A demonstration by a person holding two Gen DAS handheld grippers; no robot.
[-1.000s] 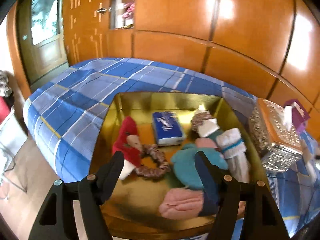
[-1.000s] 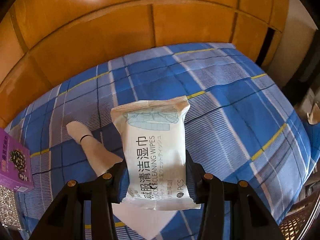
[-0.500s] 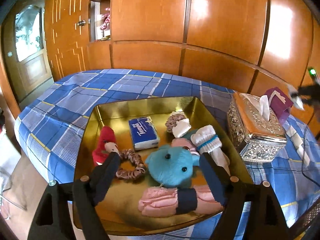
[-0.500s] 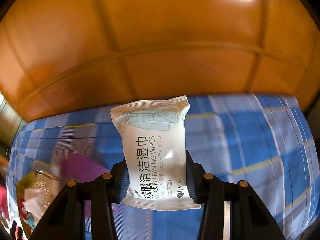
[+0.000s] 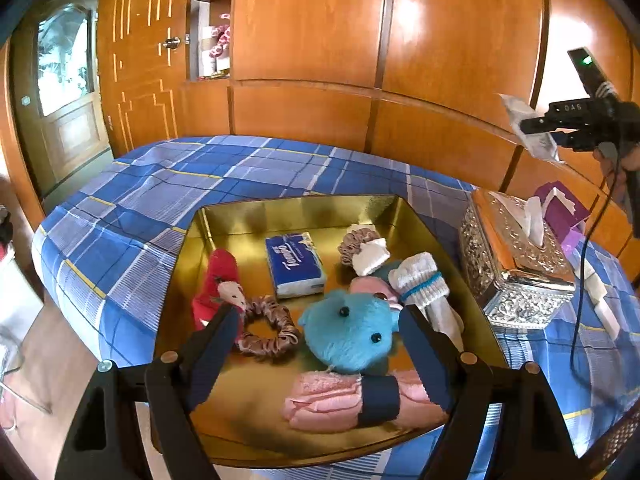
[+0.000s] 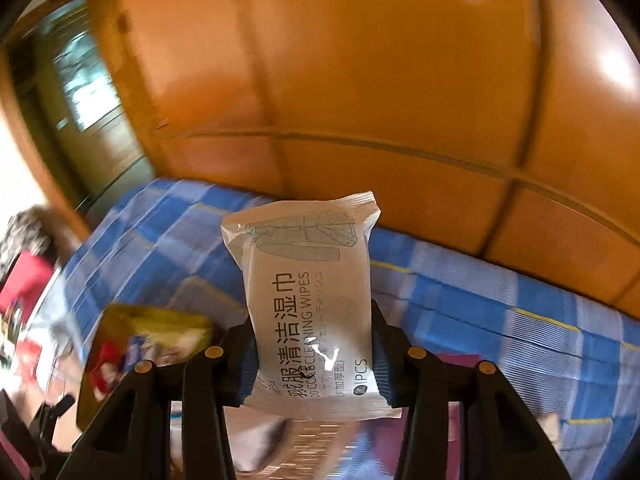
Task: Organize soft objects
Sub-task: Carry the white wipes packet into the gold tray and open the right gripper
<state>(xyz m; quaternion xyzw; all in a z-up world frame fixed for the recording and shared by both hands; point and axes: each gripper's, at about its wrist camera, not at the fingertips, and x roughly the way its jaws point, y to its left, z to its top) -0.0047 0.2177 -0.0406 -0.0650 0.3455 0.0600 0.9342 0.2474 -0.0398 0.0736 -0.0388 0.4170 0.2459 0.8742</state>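
A gold tray (image 5: 244,216) sits on a blue plaid bed and holds a blue plush toy (image 5: 352,332), a rolled pink towel (image 5: 324,404), a brown scrunchie (image 5: 268,332), a red sock (image 5: 216,280), white socks (image 5: 424,284) and a blue tissue pack (image 5: 296,264). My left gripper (image 5: 316,344) is open and empty above the tray's near side. My right gripper (image 6: 312,344) is shut on a white pack of cleaning wipes (image 6: 308,300), held in the air. It also shows high at the right in the left wrist view (image 5: 532,132). The tray shows blurred at lower left in the right wrist view (image 6: 132,344).
A silver tissue box (image 5: 516,264) stands right of the tray, with a purple box (image 5: 560,212) behind it. White soft items (image 5: 600,300) lie on the bed at the right. Wooden wall panels rise behind the bed. A door (image 5: 68,100) is at far left.
My right gripper has lifted the wipes pack off the bed and swung left toward the tray. My left gripper has drawn back and steadied over the tray, still open.
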